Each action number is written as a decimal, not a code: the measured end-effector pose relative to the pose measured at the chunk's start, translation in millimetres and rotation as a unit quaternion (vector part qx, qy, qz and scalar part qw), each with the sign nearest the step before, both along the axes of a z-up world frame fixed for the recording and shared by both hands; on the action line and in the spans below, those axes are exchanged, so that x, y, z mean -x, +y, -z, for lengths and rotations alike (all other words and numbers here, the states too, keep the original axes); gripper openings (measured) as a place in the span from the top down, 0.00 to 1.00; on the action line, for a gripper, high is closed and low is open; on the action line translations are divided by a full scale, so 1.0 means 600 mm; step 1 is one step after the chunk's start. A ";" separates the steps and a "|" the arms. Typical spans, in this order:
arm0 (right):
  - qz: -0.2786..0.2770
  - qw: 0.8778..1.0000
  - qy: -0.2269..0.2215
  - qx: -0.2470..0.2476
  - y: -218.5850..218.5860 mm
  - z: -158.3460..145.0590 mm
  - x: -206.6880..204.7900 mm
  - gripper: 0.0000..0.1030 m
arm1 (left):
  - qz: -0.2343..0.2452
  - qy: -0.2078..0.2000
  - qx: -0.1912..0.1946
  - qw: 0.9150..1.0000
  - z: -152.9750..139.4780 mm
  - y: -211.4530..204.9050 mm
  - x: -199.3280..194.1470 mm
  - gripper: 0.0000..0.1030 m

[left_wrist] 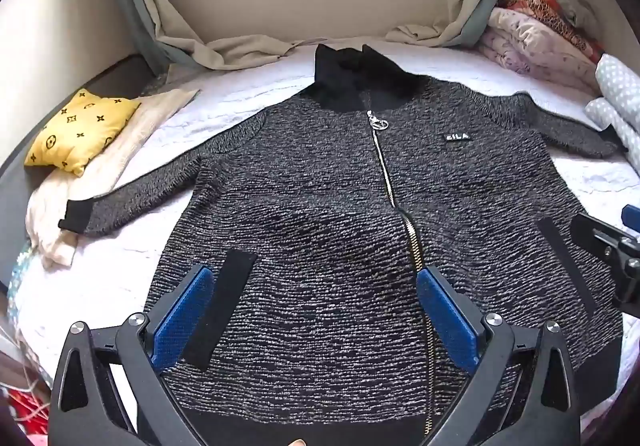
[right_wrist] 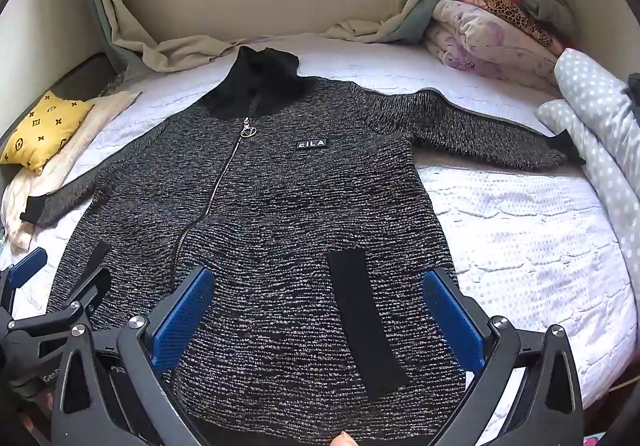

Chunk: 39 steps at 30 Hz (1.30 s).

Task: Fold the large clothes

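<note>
Jacket (left_wrist: 340,206) spread flat on the bed (right_wrist: 520,226) (sleeves out, zipped), no fold begun; left gripper (left_wrist: 316,310) and right gripper (right_wrist: 320,310) hover above its hem, jaws apart, empty.

One jacket (left_wrist: 352,206) on bed (right_wrist: 520,230) — two sleeves spread, two black pocket strips, one zipper (left_wrist: 382,162), one chest logo patch (right_wrist: 311,144), one black collar. One yellow patterned pillow (left_wrist: 80,130). One polka-dot grey cushion (right_wrist: 600,118). One pile of folded bedding (right_wrist: 492,30) at far corner — layers uncountable. Two grippers, two blue-padded fingers (left_wrist: 182,318) each.
</note>
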State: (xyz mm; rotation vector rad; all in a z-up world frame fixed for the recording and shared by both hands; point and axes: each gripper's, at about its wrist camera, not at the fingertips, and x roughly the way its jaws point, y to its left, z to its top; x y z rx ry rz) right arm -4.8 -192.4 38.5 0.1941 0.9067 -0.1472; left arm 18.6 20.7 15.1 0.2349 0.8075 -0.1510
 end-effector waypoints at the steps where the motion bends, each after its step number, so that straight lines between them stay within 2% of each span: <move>1: 0.000 1.000 0.002 -0.002 0.000 -0.002 0.001 0.00 | -0.001 0.001 -0.001 1.000 0.000 0.005 -0.004 0.00; 10: 0.004 1.000 0.013 -0.003 0.006 0.002 -0.009 0.00 | -0.011 0.004 -0.012 1.000 0.015 -0.026 0.010 0.00; 19: 0.006 1.000 0.016 0.003 0.009 0.007 -0.010 0.00 | -0.019 0.010 -0.004 1.000 0.021 -0.023 0.015 0.00; 39: 0.005 1.000 0.020 0.003 0.008 0.011 -0.010 0.00 | -0.026 0.012 -0.011 1.000 0.024 -0.021 0.014 0.00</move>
